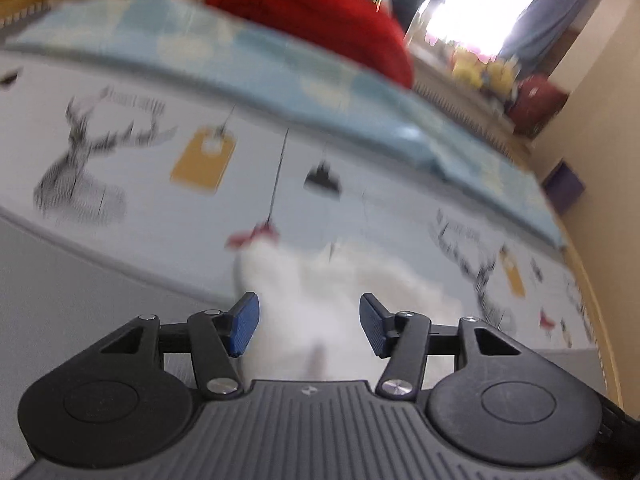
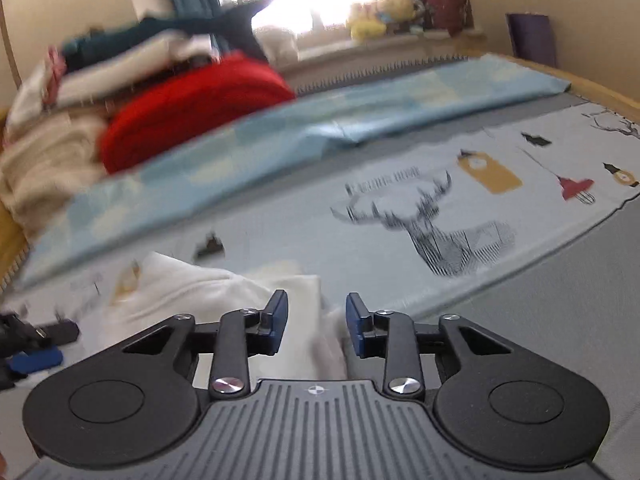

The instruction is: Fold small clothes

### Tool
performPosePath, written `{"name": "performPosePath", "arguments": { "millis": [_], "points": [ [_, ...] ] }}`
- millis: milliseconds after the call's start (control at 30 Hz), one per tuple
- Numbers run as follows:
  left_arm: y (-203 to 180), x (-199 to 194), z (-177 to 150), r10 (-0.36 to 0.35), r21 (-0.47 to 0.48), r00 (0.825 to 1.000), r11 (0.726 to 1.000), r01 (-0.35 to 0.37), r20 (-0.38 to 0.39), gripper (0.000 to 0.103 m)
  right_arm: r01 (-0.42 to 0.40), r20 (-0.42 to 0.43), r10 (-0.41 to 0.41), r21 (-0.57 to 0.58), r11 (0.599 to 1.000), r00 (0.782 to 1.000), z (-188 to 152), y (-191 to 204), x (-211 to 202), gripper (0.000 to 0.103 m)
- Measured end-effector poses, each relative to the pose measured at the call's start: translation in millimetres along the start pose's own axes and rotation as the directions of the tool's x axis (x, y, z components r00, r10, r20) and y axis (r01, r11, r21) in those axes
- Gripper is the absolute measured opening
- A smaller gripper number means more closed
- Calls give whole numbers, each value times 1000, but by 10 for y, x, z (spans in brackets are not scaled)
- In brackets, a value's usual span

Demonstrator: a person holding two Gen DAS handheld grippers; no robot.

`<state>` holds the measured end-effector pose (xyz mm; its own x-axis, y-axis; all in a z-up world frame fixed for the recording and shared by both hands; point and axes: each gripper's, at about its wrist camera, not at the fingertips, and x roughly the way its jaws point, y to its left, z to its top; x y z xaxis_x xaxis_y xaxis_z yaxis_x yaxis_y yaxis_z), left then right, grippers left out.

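Note:
A small white garment (image 1: 316, 300) lies on the printed bed cover (image 1: 160, 208). My left gripper (image 1: 308, 326) is open, its blue pads either side of the garment's near edge, low over it. In the right wrist view the same white garment (image 2: 200, 296) lies at lower left. My right gripper (image 2: 316, 326) is open over the garment's right edge, nothing between the pads held. The left gripper's blue pad and black linkage (image 2: 36, 356) show at the far left edge.
A light blue folded blanket (image 1: 280, 76) runs across the bed behind. A red garment (image 2: 192, 112) and a pile of beige and dark clothes (image 2: 100, 64) sit at the back. A windowsill with toys (image 2: 384, 16) and a purple box (image 2: 532, 38) lie beyond.

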<state>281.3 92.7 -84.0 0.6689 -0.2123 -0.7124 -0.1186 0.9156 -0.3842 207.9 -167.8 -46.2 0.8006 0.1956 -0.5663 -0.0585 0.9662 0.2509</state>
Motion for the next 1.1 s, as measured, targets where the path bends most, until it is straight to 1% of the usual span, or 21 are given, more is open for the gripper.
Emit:
{"name": "performPosePath", "arguments": {
  "millis": [67,167,300,367,400,467,500,533,567,667,700,733,767,800,833,900,967,1000,1033,1067,1100],
  "points": [
    [47,13,-52,12,-13,999,1000,-13,-47,60,26,-69,-30,-49,998,997,-26,15,16,35],
    [84,11,-114,-6,-52,996,999,2,-85,60,-2,-173,-7,-50,999,985,-81,-30,7,38],
    [7,-20,-237,-6,-24,993,1000,3,-118,60,-47,-274,21,-91,995,961,-223,6,-87,40],
    [-67,-3,-330,4,14,988,1000,-2,-155,60,-56,-319,6,-148,987,948,-297,54,-94,49],
    [-113,39,-392,29,53,981,998,-19,-194,60,-50,-345,-16,-180,982,938,-350,69,-79,49],
    [-181,119,-535,111,145,960,987,-75,-259,60,-25,-400,-83,-258,966,913,-467,73,-9,50],
    [-209,151,-609,165,205,945,973,-109,-282,60,-9,-413,-116,-288,957,903,-508,64,-2,50],
    [-222,152,-649,190,235,939,964,-122,-288,60,4,-418,-136,-302,953,898,-532,47,2,51],
    [-239,121,-662,196,251,939,960,-125,-282,60,8,-418,-134,-290,957,898,-525,22,-16,51],
    [-263,16,-664,170,271,954,957,-100,-248,60,13,-411,-119,-252,968,904,-502,-44,-89,49],
    [-253,37,-703,184,289,946,952,-104,-265,60,14,-414,-121,-252,968,902,-504,-57,-90,49],
    [-252,86,-748,218,312,929,942,-120,-300,60,17,-425,-128,-256,967,896,-522,-73,-82,49],
    [-231,151,-811,263,338,902,930,-143,-342,61,26,-442,-145,-264,964,885,-543,-90,-57,49],
    [-205,187,-873,299,358,880,919,-162,-368,63,36,-457,-162,-272,962,874,-562,-106,-42,49],
    [-195,179,-894,312,367,874,914,-171,-371,63,43,-470,-171,-271,962,866,-572,-128,-33,49],
    [-253,57,-858,315,387,893,904,-179,-322,63,46,-479,-165,-250,967,862,-551,-153,-48,50],
    [-376,-166,-810,325,437,923,874,-211,-205,65,48,-473,-163,-246,968,866,-518,-160,-96,51],
    [-428,-324,-784,323,450,937,862,-233,-135,71,48,-465,-163,-249,967,870,-503,-152,-132,51],
    [-451,-465,-766,313,440,946,864,-245,-88,75,43,-452,-163,-264,964,877,-489,-129,-185,51],
    [-462,-626,-754,291,414,956,876,-247,-46,82,34,-437,-164,-290,956,885,-480,-93,-246,51],
    [-476,-783,-751,266,390,964,889,-242,-8,83,27,-411,-171,-333,943,896,-474,-48,-327,51]
  ]
}}
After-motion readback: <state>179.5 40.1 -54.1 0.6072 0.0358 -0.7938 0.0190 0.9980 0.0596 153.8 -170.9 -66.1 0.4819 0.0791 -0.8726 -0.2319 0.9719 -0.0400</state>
